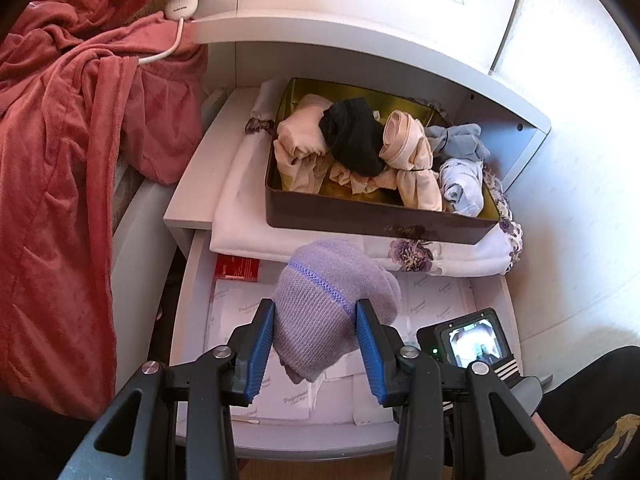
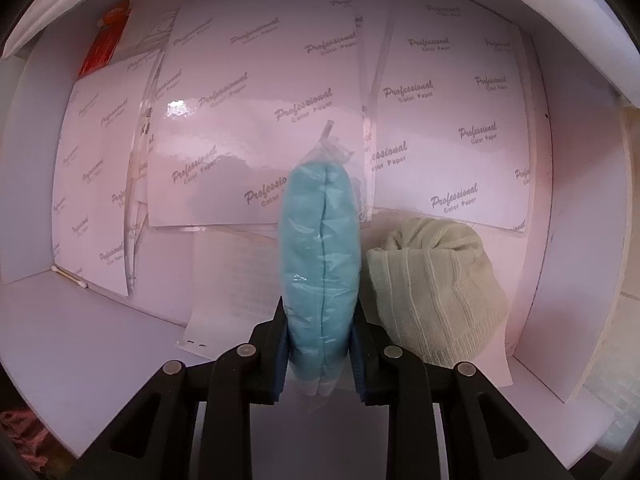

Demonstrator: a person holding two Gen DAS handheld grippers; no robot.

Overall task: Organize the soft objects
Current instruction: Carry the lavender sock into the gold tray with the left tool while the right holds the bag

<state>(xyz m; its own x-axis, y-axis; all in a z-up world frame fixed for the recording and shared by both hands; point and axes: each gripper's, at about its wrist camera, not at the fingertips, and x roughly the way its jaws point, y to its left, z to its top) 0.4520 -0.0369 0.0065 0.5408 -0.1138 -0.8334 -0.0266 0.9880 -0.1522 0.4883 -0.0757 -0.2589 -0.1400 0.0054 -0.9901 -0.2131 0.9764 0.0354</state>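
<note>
My left gripper [image 1: 316,344] is clamped on the lilac sock bundle [image 1: 332,316] above the open drawer [image 1: 192,320], the tin [image 1: 380,220] lies farther ahead, while my right gripper [image 2: 320,344] clamps the blue packet [image 2: 322,256].

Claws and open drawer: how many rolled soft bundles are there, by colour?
Lilac bundle: 1, in the left claw
Turquoise bundle, bagged: 1, in the right claw
Cream bundle: 1, lying in the drawer
Total: 3

"Professional Color Paper" across the white paper sheets [image 2: 256,92] in the drawer [image 2: 576,320]
</note>
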